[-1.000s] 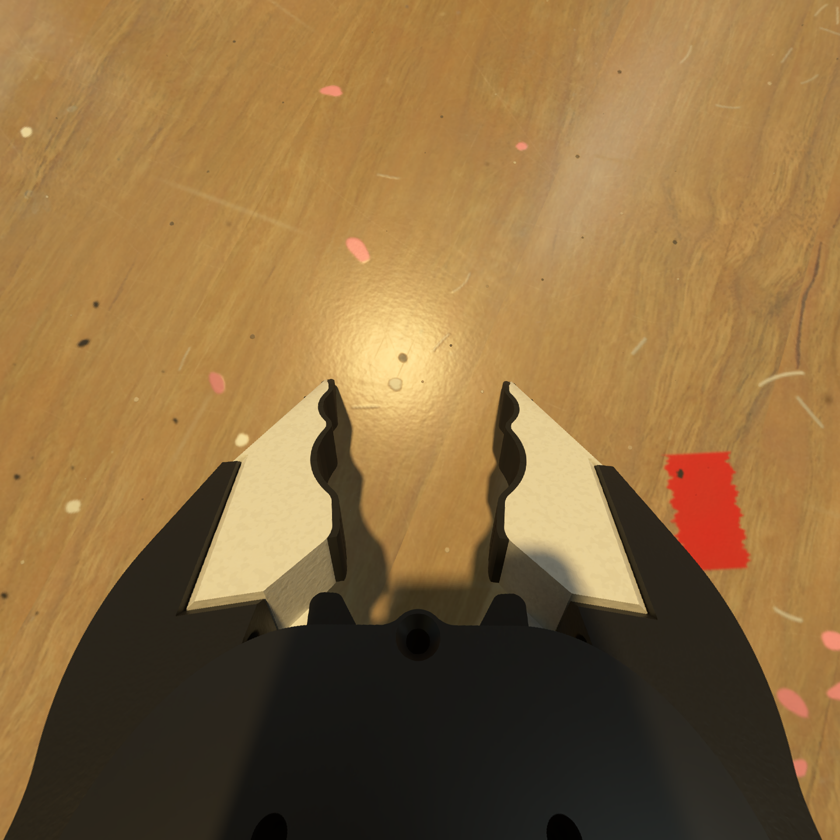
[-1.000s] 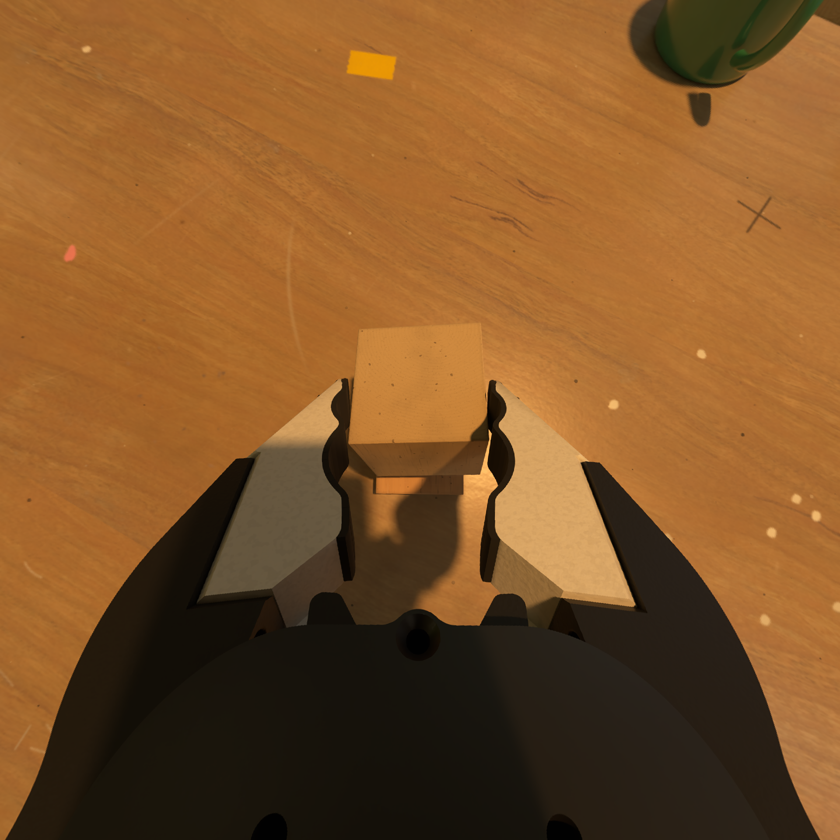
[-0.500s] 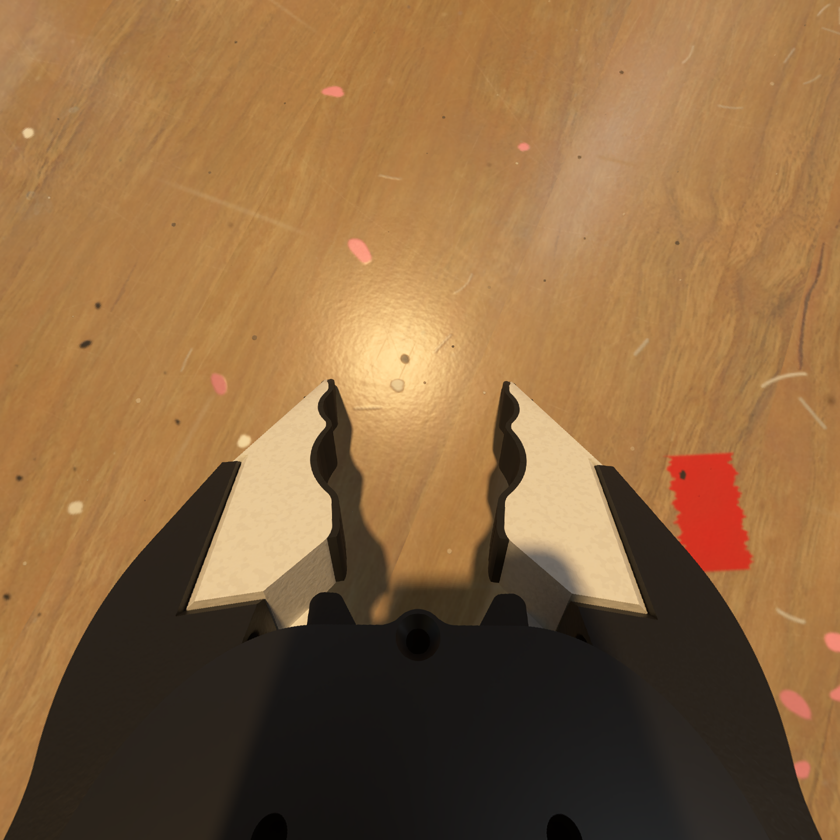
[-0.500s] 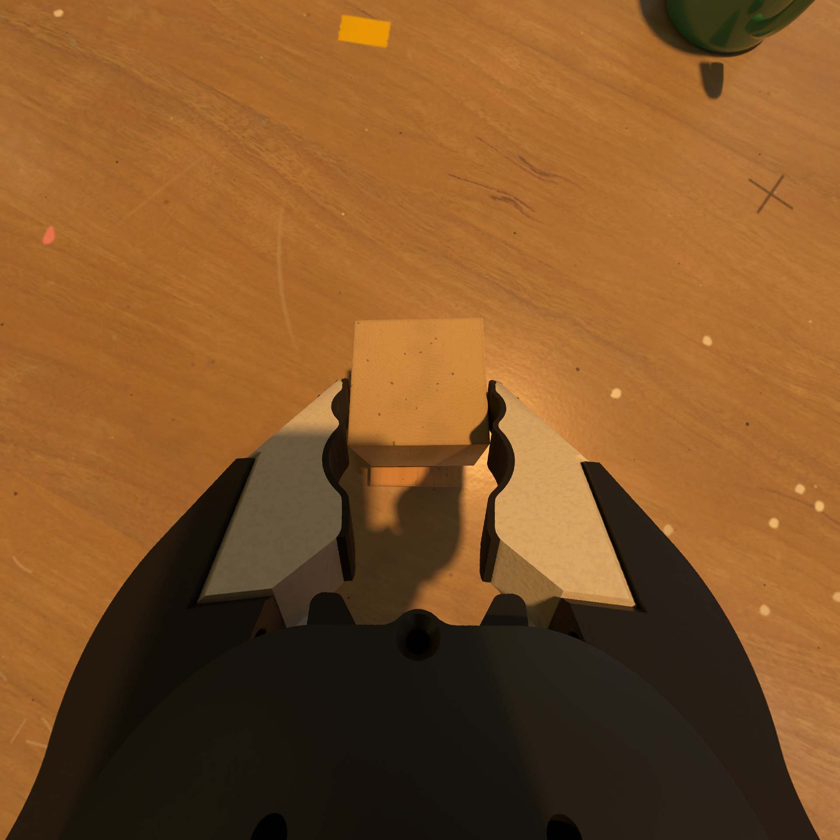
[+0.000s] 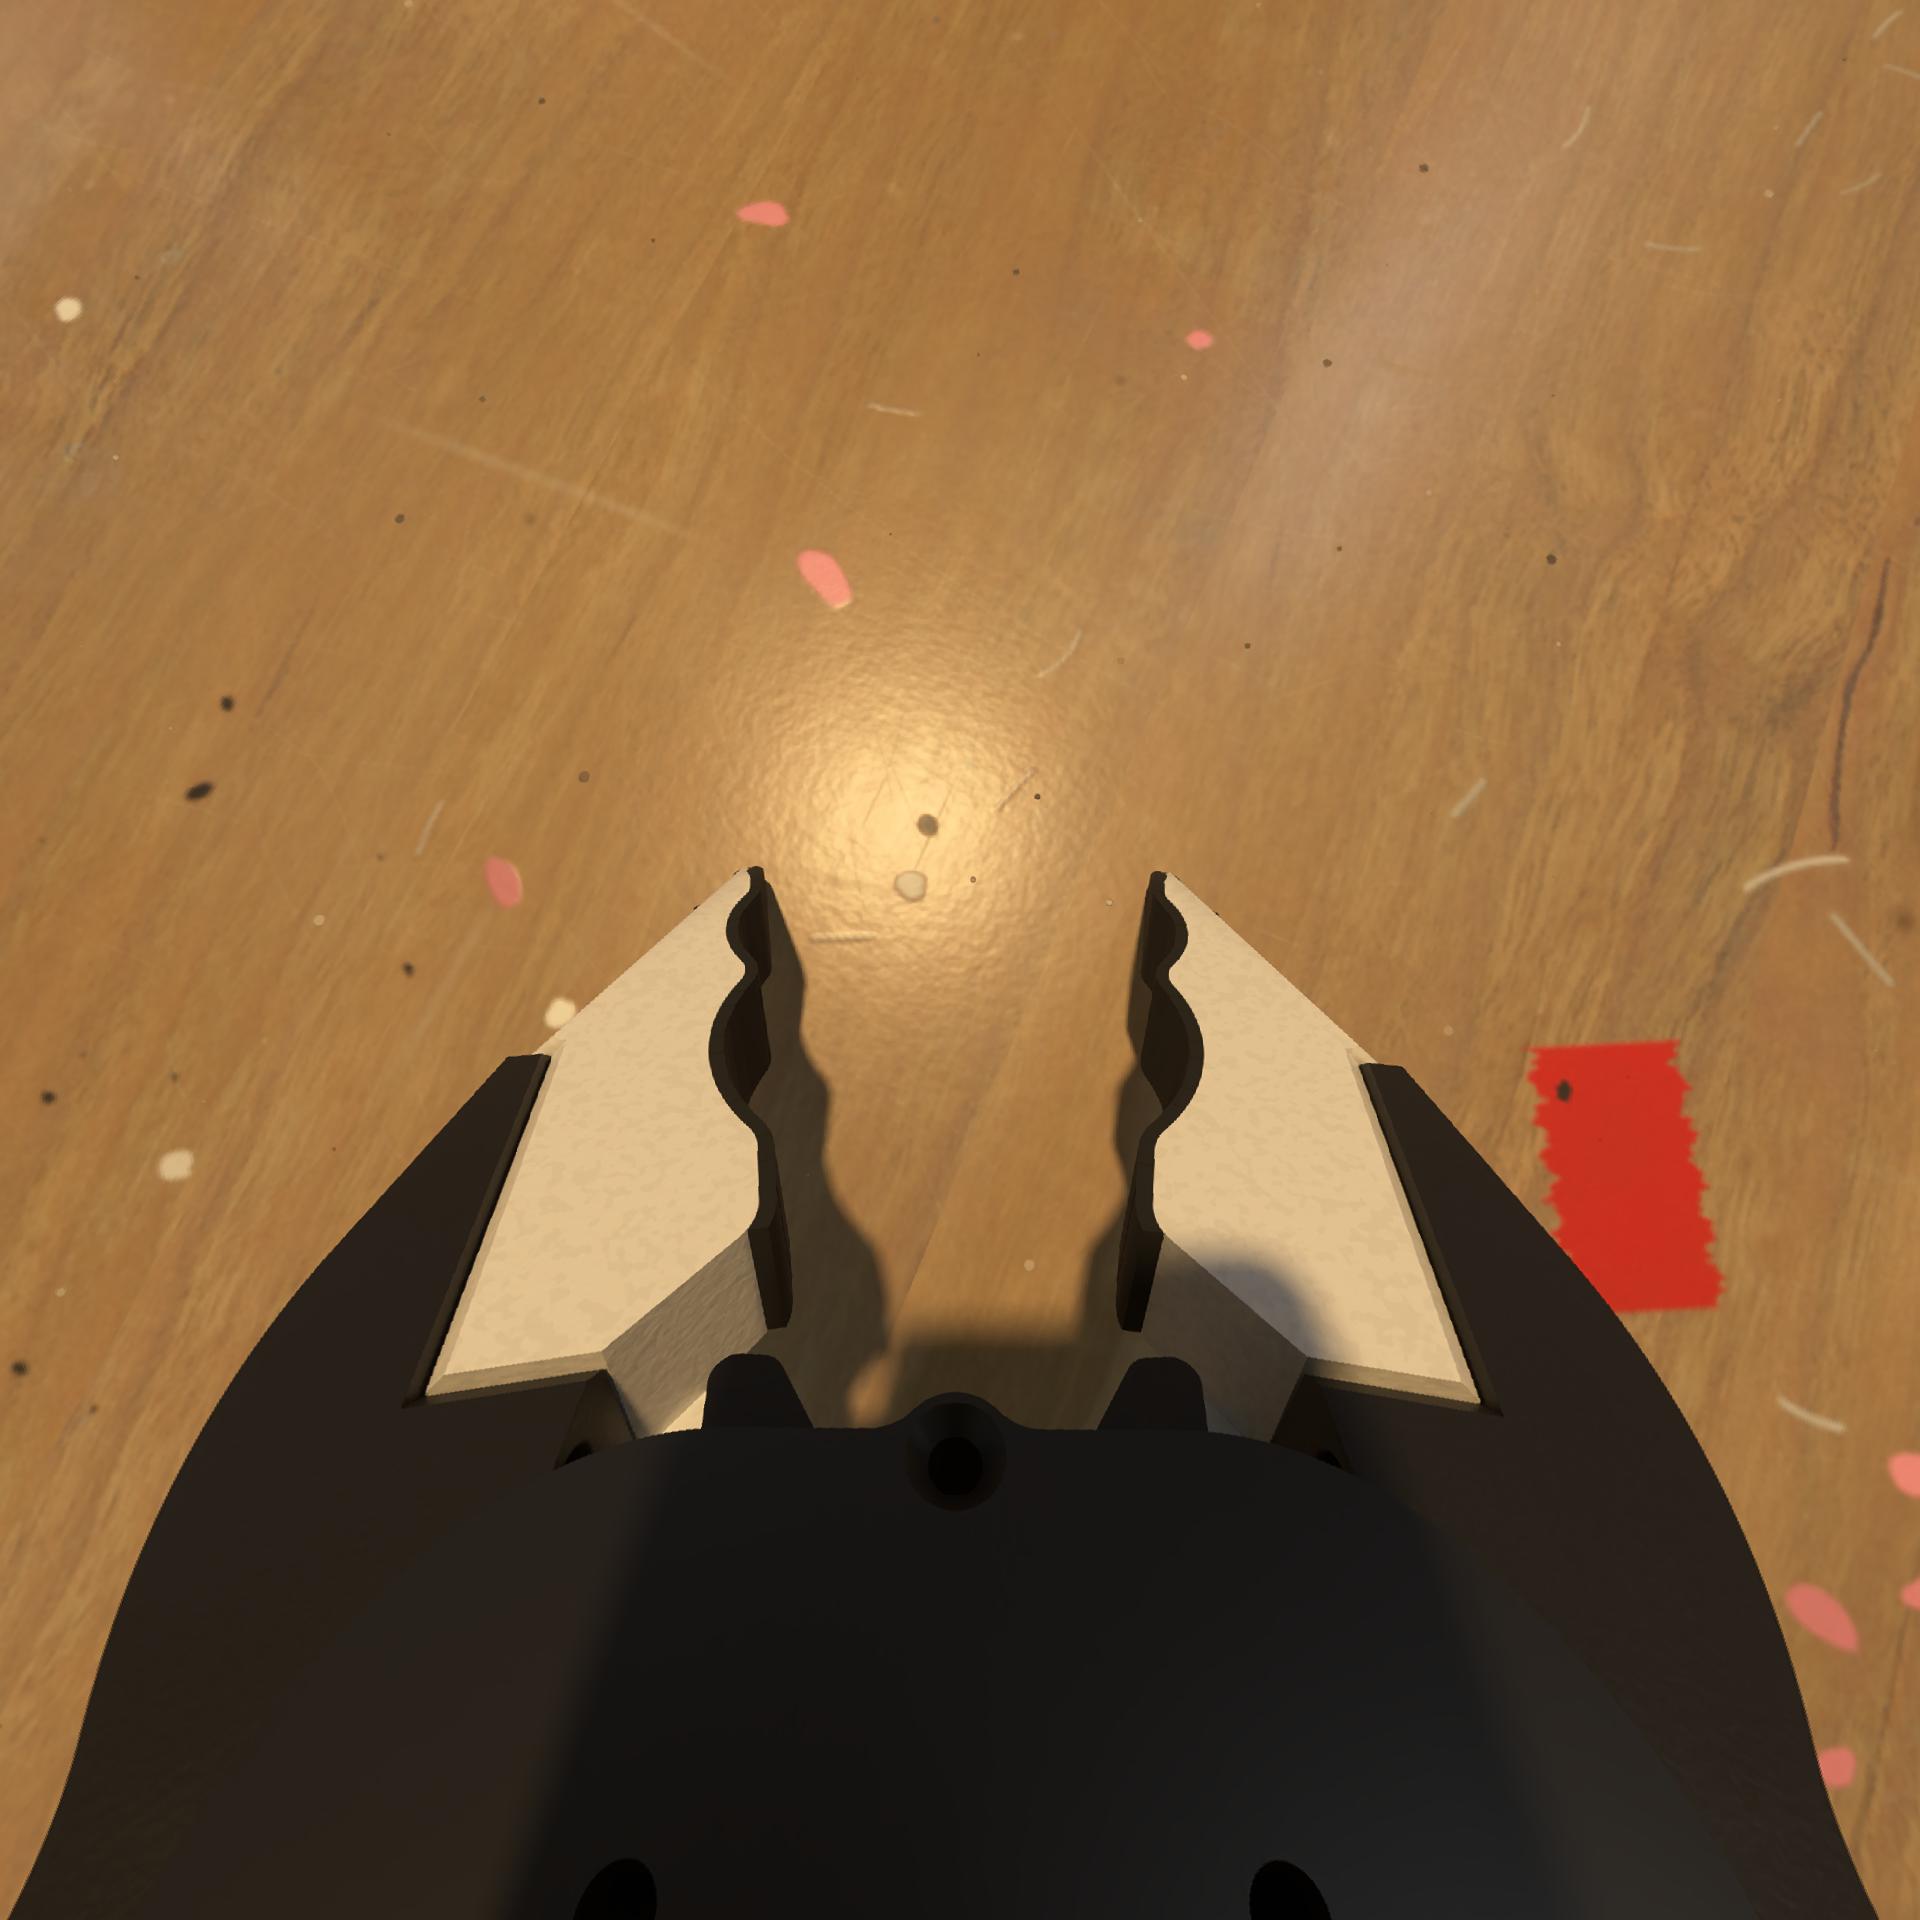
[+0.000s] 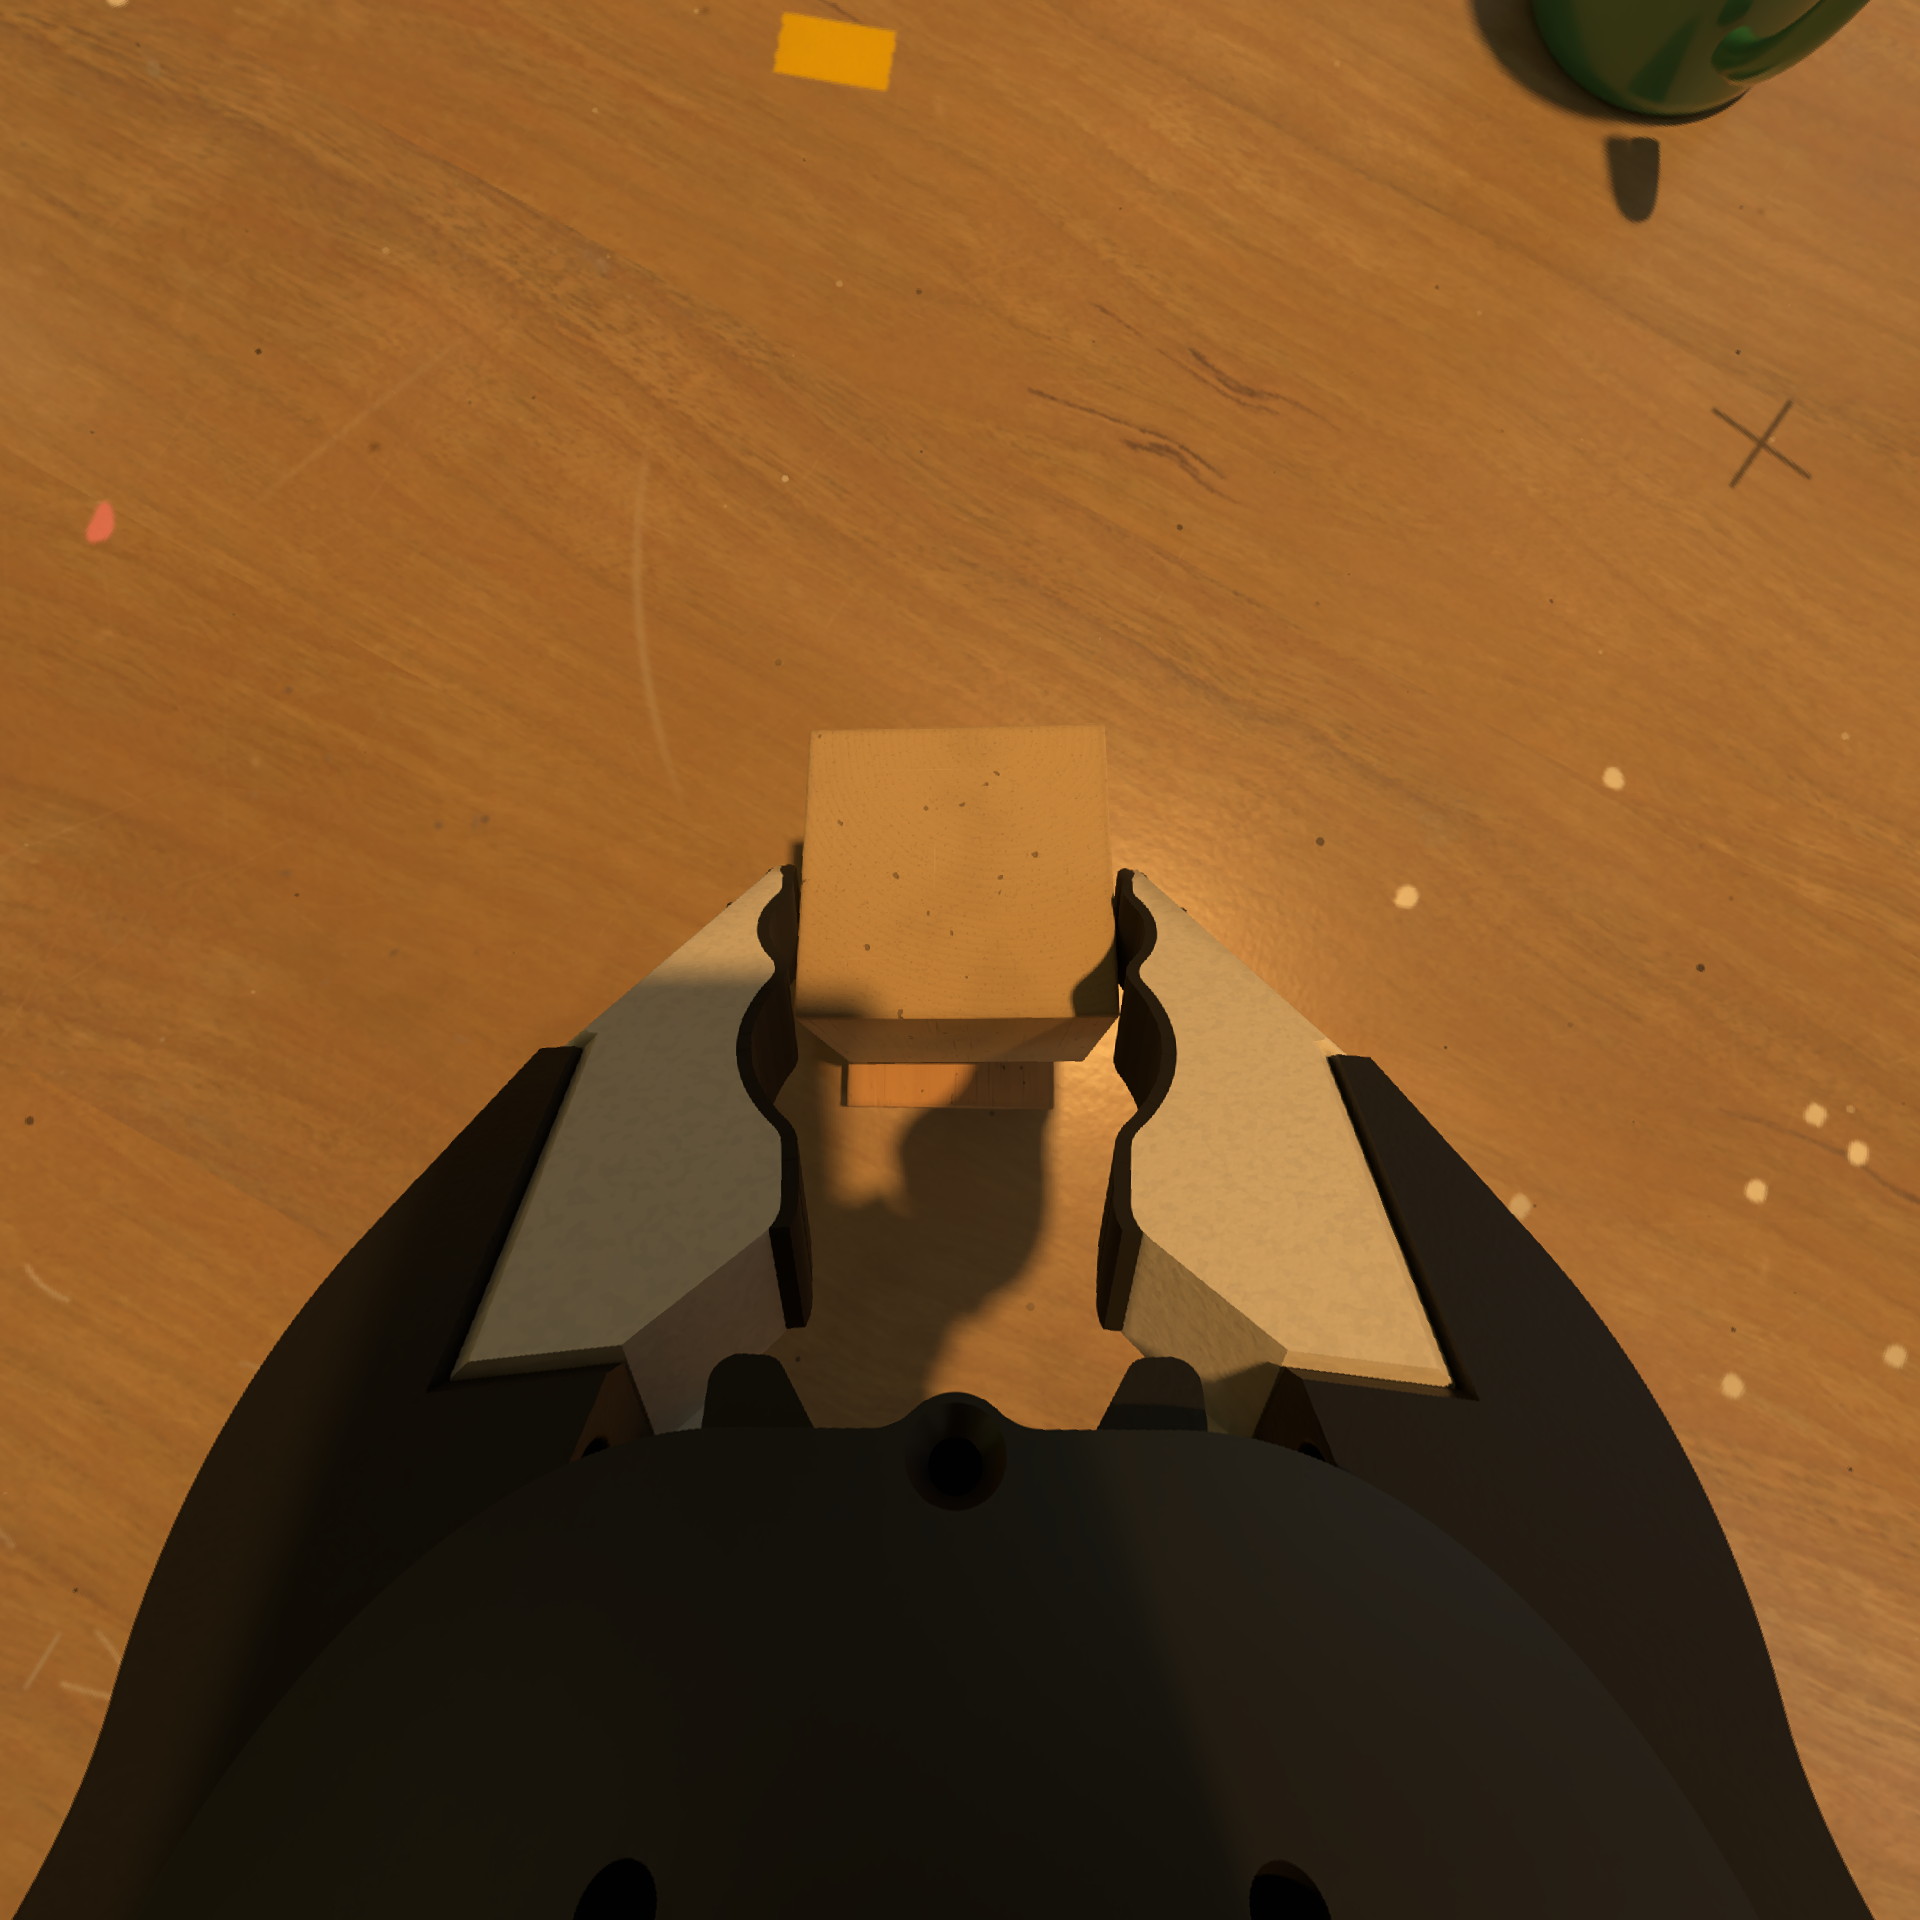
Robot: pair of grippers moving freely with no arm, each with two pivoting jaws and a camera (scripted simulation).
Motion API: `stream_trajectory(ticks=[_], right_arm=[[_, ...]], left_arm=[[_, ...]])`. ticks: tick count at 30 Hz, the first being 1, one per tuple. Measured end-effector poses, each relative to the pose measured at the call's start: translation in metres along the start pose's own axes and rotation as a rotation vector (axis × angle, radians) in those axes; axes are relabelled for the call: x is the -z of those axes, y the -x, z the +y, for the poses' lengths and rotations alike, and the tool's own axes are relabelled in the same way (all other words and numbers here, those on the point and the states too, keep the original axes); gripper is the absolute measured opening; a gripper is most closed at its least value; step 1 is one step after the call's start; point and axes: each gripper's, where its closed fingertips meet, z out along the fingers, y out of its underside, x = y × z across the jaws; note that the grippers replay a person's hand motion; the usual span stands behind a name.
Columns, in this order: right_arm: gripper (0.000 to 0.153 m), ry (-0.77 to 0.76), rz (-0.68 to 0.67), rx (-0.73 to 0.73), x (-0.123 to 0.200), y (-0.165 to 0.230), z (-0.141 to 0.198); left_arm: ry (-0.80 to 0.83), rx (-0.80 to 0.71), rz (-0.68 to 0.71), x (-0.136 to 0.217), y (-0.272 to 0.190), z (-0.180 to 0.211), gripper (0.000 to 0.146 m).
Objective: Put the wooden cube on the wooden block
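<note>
While the left gripper is hovering as before, fingers spread and empty, the red patch on the table is staying at its right. In the right wrist view, the right gripper is still pinching the wooden cube between its fingertips, directly above the wooden block; the green mug is slipping toward the top edge.
</note>
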Motion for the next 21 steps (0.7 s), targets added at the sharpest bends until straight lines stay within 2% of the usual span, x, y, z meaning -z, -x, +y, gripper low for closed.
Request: stream_trajectory(ticks=[21], right_arm=[[0.061, 0.008, 0.015, 0.007, 0.0012, -0.0016, 0.0010]], left_arm=[[0.000, -0.001, -0.001, 0.0006, 0.0001, 0.0005, 0.073]])
